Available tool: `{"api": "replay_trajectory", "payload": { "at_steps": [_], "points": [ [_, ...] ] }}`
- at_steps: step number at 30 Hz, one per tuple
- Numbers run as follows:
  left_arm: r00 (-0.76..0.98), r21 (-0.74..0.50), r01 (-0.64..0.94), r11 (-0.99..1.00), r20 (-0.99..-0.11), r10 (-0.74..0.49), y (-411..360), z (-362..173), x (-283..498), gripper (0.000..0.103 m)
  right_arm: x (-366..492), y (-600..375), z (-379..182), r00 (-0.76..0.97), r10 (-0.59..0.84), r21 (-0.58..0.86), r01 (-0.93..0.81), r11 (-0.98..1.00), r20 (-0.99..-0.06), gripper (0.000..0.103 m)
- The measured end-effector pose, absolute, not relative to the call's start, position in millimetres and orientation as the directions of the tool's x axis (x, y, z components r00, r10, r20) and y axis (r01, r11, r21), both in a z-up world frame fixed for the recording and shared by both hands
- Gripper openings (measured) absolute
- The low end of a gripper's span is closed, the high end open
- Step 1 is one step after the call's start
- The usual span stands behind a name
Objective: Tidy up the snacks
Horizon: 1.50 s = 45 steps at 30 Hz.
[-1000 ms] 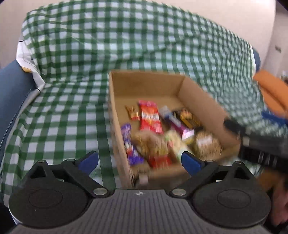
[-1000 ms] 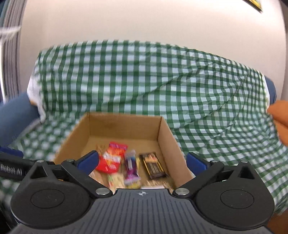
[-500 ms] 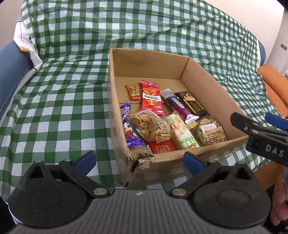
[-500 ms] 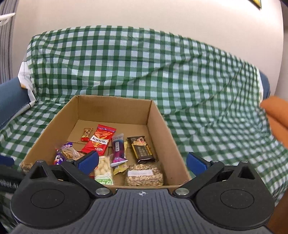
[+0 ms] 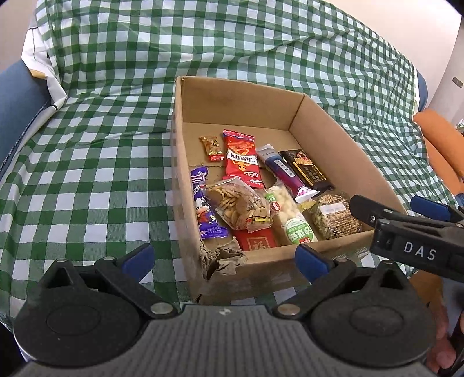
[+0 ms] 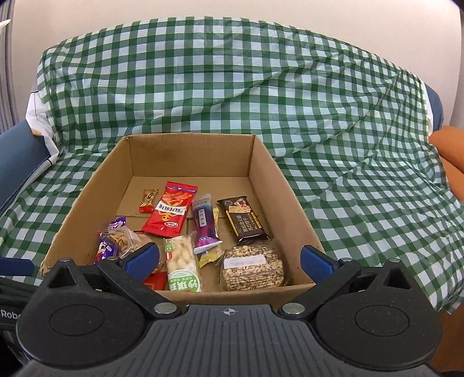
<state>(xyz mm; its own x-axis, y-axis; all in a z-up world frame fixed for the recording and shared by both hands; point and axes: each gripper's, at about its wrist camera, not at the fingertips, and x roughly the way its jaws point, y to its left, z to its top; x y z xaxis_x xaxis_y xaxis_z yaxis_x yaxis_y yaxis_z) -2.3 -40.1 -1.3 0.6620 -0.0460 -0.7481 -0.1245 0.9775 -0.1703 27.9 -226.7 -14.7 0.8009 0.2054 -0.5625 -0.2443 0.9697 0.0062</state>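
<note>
Green-and-white checked cloth (image 6: 290, 101) draped ahead of the gripper (creased, rising at the back), blue upholstery (image 5: 17, 98) to its left, orange cushion (image 6: 449, 150) to its right, pale wall (image 6: 232, 11) beyond.

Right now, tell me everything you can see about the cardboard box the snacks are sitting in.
The cardboard box is plain brown corrugated card, open-topped with no flaps showing, and stands upright on the green checked cloth. Its near left corner is torn and crumpled, the card peeling away in ragged layers. The four walls stand straight; the floor shows a seam near the middle. Wrapped snacks lie flat over the front half of the floor, while the back strip is bare. Neither gripper touches it; both are open just before its front wall.
</note>
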Motion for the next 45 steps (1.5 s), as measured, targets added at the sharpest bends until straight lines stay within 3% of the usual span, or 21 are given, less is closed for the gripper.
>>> {"api": "replay_trajectory", "payload": {
  "at_steps": [45],
  "points": [
    [0.683,-0.147,-0.09,0.985,-0.729,-0.046,-45.9,3.0,-0.3,0.103,28.8,-227.6,-14.7,0.806,0.214,0.006,-0.253,0.968,-0.552,0.102]
  ]
}}
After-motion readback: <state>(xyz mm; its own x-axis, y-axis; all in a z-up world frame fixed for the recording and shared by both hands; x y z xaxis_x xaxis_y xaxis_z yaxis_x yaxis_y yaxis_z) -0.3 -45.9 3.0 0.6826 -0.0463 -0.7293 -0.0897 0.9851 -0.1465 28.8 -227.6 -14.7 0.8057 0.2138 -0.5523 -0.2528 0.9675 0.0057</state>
